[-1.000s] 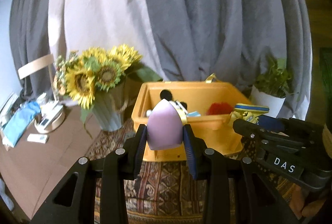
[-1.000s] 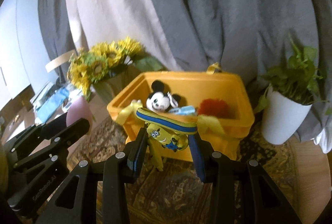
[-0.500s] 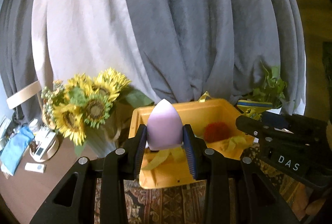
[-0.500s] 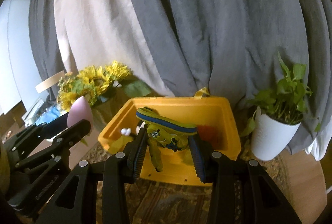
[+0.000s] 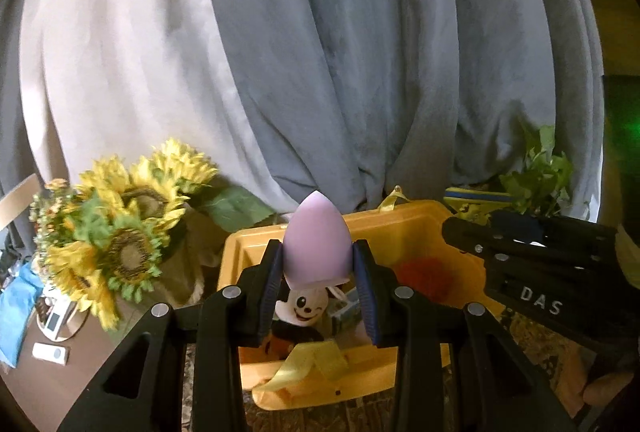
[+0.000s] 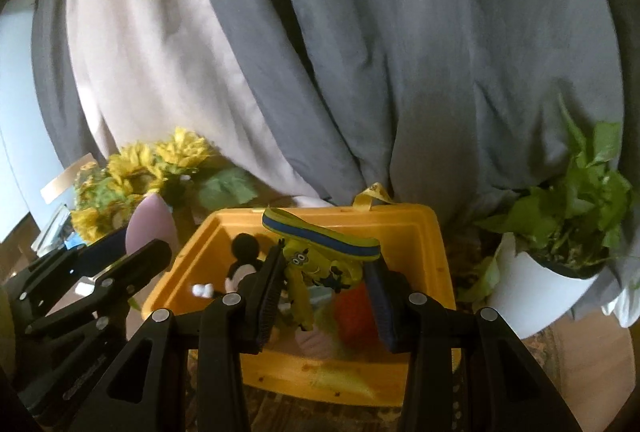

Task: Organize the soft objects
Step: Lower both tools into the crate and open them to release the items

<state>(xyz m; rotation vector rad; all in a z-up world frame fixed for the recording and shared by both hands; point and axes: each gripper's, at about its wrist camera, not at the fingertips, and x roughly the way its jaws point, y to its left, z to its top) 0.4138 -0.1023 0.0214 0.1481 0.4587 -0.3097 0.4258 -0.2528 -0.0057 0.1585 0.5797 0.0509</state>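
My left gripper (image 5: 317,272) is shut on a lilac egg-shaped soft object (image 5: 316,238) and holds it above the yellow bin (image 5: 248,244). My right gripper (image 6: 326,286) is shut on a yellow minion toy with a blue-striped band (image 6: 320,244) and holds it over the same bin (image 6: 436,244). Inside the bin lie a Mickey Mouse plush (image 5: 304,306), a red fuzzy object (image 5: 424,274) and yellow ribbon (image 5: 316,364). The plush (image 6: 240,264) and the red object (image 6: 354,316) show in the right wrist view too. The left gripper shows at the left of that view (image 6: 132,256).
A bunch of sunflowers (image 5: 120,232) stands left of the bin, a potted green plant in a white pot (image 6: 556,252) right of it. Grey and white curtains (image 5: 320,52) hang behind. Small items (image 5: 52,328) lie on the brown table at far left. A patterned cloth lies under the bin.
Both grippers have risen and moved forward over the bin, each still holding its object. The views now look down into the bin, where the Mickey plush shows.
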